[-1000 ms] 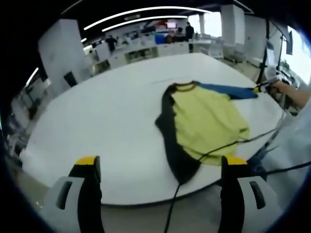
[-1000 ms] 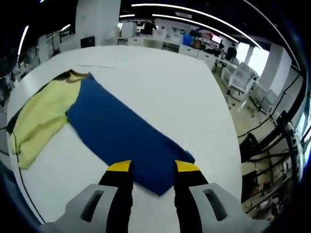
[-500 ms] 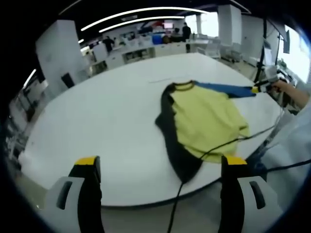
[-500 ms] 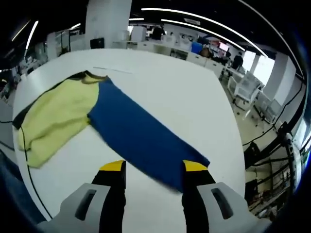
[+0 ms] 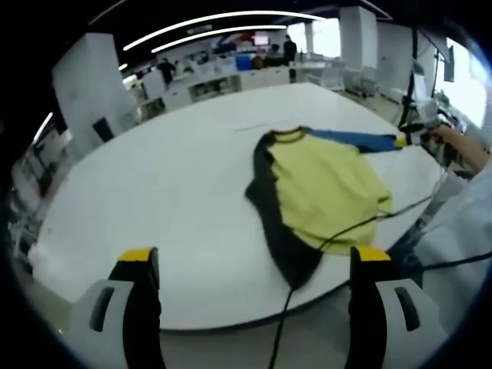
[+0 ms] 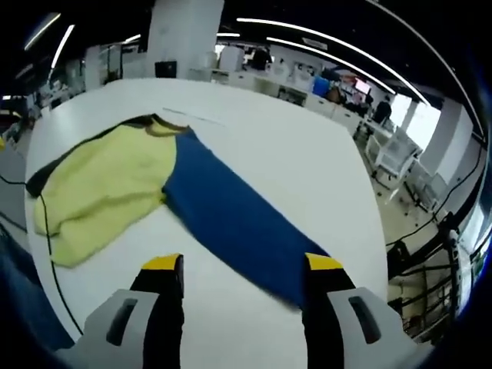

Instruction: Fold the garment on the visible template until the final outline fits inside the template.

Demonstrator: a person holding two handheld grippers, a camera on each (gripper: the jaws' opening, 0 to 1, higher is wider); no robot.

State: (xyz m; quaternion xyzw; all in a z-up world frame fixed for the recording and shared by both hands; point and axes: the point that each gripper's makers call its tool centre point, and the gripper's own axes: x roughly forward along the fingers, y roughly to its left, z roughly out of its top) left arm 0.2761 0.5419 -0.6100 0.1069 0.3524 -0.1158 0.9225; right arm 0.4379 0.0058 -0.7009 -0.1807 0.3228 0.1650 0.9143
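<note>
A shirt with a yellow body (image 5: 327,188), a black sleeve (image 5: 269,215) and a blue sleeve (image 5: 354,141) lies flat on the white table (image 5: 169,192). My left gripper (image 5: 250,269) is open and hangs short of the table's near edge, well apart from the shirt. In the right gripper view the blue sleeve (image 6: 231,219) stretches from the yellow body (image 6: 108,181) toward my right gripper (image 6: 242,265), which is open. The cuff lies on the table by the right jaw. The right gripper (image 5: 407,137) also appears at the sleeve's end in the left gripper view.
A thin dark line (image 5: 254,127) marks the table beyond the collar. A black cable (image 5: 361,223) runs over the shirt's hem and off the table edge. A person's hand (image 5: 457,142) and pale sleeve (image 5: 461,231) are at the right. Office desks and chairs (image 6: 384,150) surround the table.
The right gripper's jaws have spread apart and the blue sleeve cuff now lies loose on the table. The right view has drawn back slightly. The left gripper barely moved.
</note>
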